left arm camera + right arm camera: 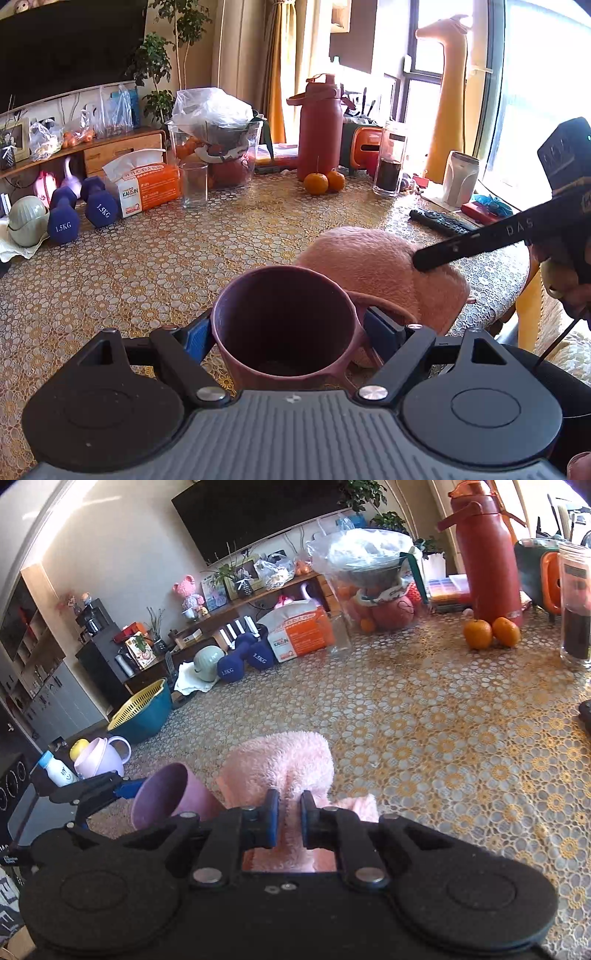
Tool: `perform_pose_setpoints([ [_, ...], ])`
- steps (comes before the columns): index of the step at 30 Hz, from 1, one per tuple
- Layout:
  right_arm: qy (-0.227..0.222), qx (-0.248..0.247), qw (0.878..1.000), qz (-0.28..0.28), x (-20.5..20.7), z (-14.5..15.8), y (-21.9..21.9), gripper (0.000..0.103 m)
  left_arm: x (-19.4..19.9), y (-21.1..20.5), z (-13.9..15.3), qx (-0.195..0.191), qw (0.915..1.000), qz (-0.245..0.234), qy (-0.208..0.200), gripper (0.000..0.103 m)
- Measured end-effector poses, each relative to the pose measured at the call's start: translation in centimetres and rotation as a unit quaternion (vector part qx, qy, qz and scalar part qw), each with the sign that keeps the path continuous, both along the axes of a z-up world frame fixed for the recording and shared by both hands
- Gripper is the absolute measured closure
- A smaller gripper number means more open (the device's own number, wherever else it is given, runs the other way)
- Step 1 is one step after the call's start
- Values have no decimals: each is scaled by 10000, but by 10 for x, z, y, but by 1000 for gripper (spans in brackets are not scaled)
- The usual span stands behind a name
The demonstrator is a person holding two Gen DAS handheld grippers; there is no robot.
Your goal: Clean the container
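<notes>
A mauve mug (282,325) with a handle on its right sits between the blue pads of my left gripper (288,328), which is shut on its sides just above the table. Its inside looks dark and empty. The same mug (166,794) appears tilted at lower left in the right wrist view. A fluffy pink cloth (376,266) lies right behind the mug. My right gripper (290,812) is shut on a fold of that pink cloth (280,760), and one black finger (461,247) of it reaches over the cloth from the right.
The table has a gold lace-pattern cover (147,266). Farther back stand an empty glass (194,184), a tissue box (147,184), two dumbbells (83,212), a red flask (319,125), two oranges (325,181), a dark jar (391,158) and a remote (439,221).
</notes>
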State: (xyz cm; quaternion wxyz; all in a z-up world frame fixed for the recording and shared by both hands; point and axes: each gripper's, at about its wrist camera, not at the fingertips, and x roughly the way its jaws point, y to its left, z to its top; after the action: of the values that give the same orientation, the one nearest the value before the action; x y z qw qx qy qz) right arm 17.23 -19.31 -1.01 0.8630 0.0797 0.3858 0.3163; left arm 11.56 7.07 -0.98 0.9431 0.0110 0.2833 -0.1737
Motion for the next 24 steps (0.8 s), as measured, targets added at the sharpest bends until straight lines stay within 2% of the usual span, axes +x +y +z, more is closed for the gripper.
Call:
perform_pose_setpoints([
  [4,116,-342,9988,-320,0,-21,-8,90,1,0,0,-9,10000,43,21,19],
  [8,283,-273,9982,-454,4,-31,-12,82,0,-1,0,53,10000,51,17,19],
  [10,324,-314,9978,-488,5,-33,-10,70,0,-2,0,72,10000,60,21,19],
  [12,396,-315,9975,-490,6,-36,-9,34,0,-2,0,81,9999,67,27,19],
  [13,445,-301,9975,-451,5,-38,-7,29,1,-2,0,83,9999,65,26,19],
  [17,711,-216,9967,-332,8,-48,2,29,0,-2,0,83,9999,65,26,19],
  [21,771,-215,9966,-204,8,-53,19,29,1,-2,0,81,9999,64,27,19],
  [24,693,-420,9967,-79,5,-54,38,27,0,-3,0,79,9999,67,24,19],
])
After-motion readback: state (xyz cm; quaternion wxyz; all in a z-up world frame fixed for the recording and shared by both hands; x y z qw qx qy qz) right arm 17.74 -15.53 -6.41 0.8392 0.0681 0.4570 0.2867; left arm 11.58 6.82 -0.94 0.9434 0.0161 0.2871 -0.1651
